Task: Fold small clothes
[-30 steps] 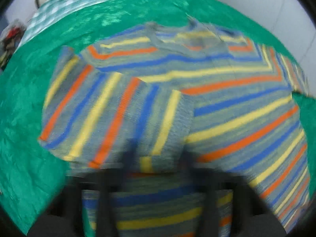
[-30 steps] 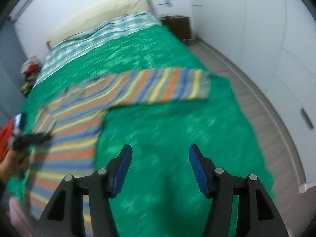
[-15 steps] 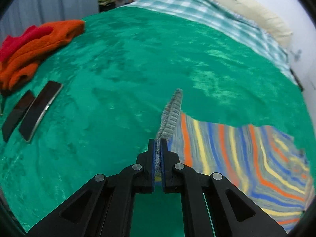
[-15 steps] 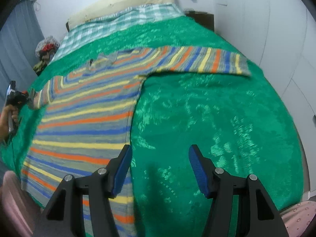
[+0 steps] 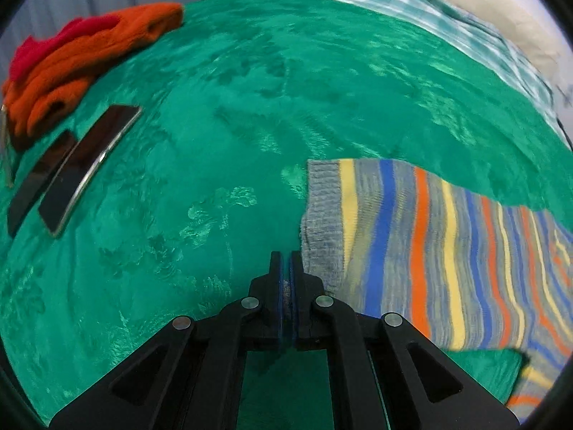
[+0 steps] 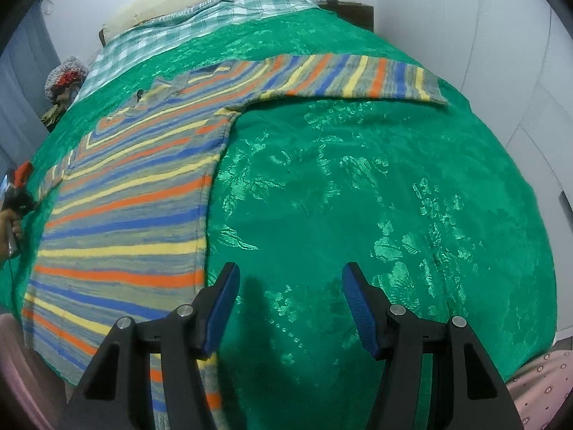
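At the far left of the left wrist view, a pile of orange and red clothes (image 5: 82, 61) is lying on the green bedspread (image 5: 250, 107). Two dark phones (image 5: 86, 165) are lying side by side just below it. A broad stretch of bare bedspread is opening up between the phones and the left gripper (image 5: 286, 265). Its jaws are pressing together, with a sliver of grey knit showing between the pads. The grey cuff of the striped sweater (image 6: 125, 215) is lying flat just right of those fingers and touching the right one. The sleeve is running off to the right. Beyond it, a checked sheet (image 5: 412, 10) and a pillow (image 5: 501, 10) are covering the head of the bed.

In the right wrist view, a hand (image 6: 9, 222) is holding the left gripper at the far left edge, at the end of that sleeve. The sweater's body is lying spread out face up along the left side of the bed, its hem reaching the near edge. The other sleeve is stretching straight out to the right, near the far side of the bedspread. The right gripper (image 6: 290, 286) is hanging over bare bedspread with its jaws standing apart and nothing between them. Its left finger is just beside the sweater's side seam. The whole right half of the bedspread is lying free, ending at a white wall.
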Demonstrator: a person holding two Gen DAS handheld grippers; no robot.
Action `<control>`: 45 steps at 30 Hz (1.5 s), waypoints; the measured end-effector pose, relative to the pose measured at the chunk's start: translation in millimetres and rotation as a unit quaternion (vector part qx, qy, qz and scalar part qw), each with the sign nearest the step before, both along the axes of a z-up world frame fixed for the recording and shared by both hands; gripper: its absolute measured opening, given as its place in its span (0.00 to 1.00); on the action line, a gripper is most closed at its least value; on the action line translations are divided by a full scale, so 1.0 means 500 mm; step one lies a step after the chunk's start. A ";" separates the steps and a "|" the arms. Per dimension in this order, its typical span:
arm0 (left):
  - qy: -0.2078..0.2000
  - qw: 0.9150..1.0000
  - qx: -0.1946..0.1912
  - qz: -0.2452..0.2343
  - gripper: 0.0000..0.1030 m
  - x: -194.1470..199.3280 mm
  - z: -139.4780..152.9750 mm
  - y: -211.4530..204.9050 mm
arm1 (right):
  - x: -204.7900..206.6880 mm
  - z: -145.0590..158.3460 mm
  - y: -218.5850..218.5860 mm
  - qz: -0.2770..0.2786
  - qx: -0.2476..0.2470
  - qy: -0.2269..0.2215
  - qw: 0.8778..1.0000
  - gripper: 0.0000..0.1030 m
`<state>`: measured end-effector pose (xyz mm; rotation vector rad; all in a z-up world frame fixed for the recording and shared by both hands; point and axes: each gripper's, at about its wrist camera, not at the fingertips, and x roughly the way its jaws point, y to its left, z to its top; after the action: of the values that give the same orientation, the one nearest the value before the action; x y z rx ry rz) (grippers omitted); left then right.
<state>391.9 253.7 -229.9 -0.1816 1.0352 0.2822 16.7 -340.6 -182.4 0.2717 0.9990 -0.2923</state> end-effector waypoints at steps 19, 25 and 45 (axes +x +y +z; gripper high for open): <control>0.054 0.925 -0.078 -0.369 0.62 -0.545 0.065 -0.441 | 0.015 0.081 0.137 0.169 0.059 0.032 0.983 0.63; 0.154 0.924 -0.026 -0.350 0.51 -0.630 0.029 -0.398 | -0.018 -0.065 0.175 0.178 0.080 0.177 0.965 0.57; -0.079 0.948 -0.034 -0.307 0.93 -0.688 0.314 -0.403 | -0.090 0.285 0.239 0.030 -0.152 -0.005 0.988 0.89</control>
<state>47.9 52.3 -73.1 0.0623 0.8946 -0.3297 -28.4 -221.3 -39.9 -0.0344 0.9371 -0.3842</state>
